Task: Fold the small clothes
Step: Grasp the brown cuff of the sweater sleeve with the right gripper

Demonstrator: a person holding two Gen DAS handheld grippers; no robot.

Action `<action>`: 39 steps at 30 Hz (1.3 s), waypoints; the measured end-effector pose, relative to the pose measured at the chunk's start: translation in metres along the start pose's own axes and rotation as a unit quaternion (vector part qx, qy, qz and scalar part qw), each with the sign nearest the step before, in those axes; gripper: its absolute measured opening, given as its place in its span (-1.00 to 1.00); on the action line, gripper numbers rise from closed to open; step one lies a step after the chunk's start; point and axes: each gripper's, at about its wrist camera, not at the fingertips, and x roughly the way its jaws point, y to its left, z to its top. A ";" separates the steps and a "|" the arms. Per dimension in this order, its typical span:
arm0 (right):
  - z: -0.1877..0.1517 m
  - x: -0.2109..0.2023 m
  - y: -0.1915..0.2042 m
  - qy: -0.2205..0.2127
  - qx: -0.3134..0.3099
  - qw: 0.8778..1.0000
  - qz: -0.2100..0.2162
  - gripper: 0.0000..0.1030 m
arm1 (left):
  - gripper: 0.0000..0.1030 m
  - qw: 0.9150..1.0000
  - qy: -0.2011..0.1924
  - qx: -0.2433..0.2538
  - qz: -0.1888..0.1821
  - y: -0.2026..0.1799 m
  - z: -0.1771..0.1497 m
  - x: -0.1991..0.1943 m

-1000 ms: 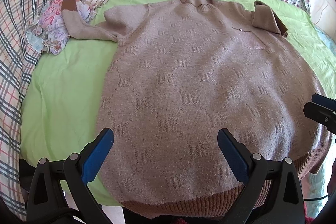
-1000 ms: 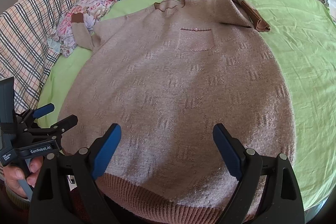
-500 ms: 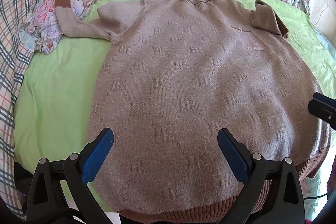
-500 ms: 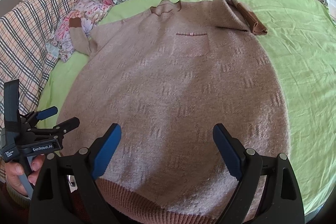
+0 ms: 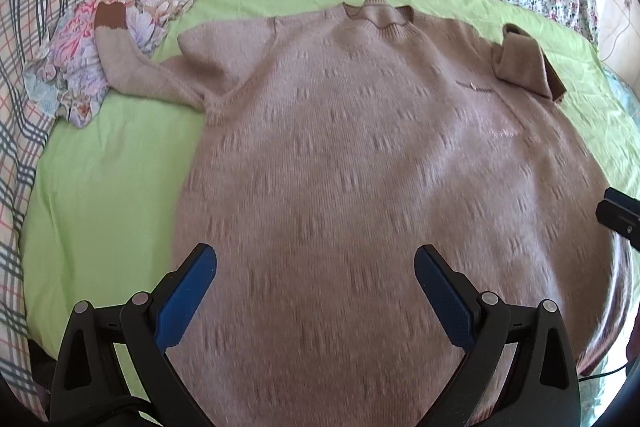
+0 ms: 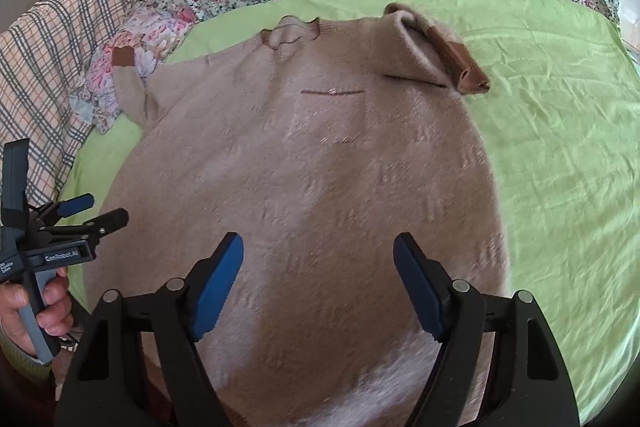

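Across the bed's green sheet [image 6: 560,147] the sweater [image 6: 320,167] lies flat. Both tools have advanced toward the collar; left tool [image 5: 316,291] apart, right tool [image 6: 318,279] closing on nothing. Folding not begun.

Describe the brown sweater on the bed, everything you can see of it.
The sweater is a light brown knit with a faint woven pattern, lying flat, face up, on the green sheet, neck away from the cameras. It has a ribbed collar, a small chest pocket with a dark trim, and darker brown cuffs. One sleeve stretches out onto a flowered cloth; the other sleeve is folded back over the shoulder. Neither gripper touches it.
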 end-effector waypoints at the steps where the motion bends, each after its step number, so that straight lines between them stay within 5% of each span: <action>1: 0.008 0.001 -0.007 -0.004 0.001 1.000 -0.010 0.48 | 0.93 1.000 -0.001 -0.002 0.000 0.000 0.005 0.002; 10: 0.089 0.027 -0.070 -0.021 0.021 0.998 -0.062 -0.18 | 0.93 1.000 0.002 -0.019 -0.002 0.003 0.039 0.020; 17: 0.131 0.072 -0.086 0.002 -0.013 0.995 -0.097 -0.26 | 0.93 0.999 0.029 -0.017 -0.003 -0.006 0.044 0.041; 18: 0.133 0.080 -0.090 0.013 -0.013 0.995 -0.100 -0.35 | 0.93 0.999 0.032 -0.018 -0.005 -0.007 0.044 0.043; 20: 0.133 0.088 -0.099 0.024 -0.001 0.995 -0.093 -0.86 | 0.93 0.999 0.036 -0.017 -0.006 -0.008 0.044 0.045; 24: 0.129 0.069 -0.090 0.005 0.005 0.999 -0.042 -0.89 | 0.93 0.999 0.031 -0.016 -0.006 -0.007 0.047 0.046; 32: 0.139 0.046 -0.013 0.001 0.021 0.982 0.185 -0.89 | 0.93 0.999 0.021 -0.031 -0.020 -0.004 0.045 0.040; 39: 0.161 0.100 0.080 0.052 0.001 0.966 0.255 -0.89 | 0.93 0.998 0.017 -0.047 -0.029 0.012 0.038 0.032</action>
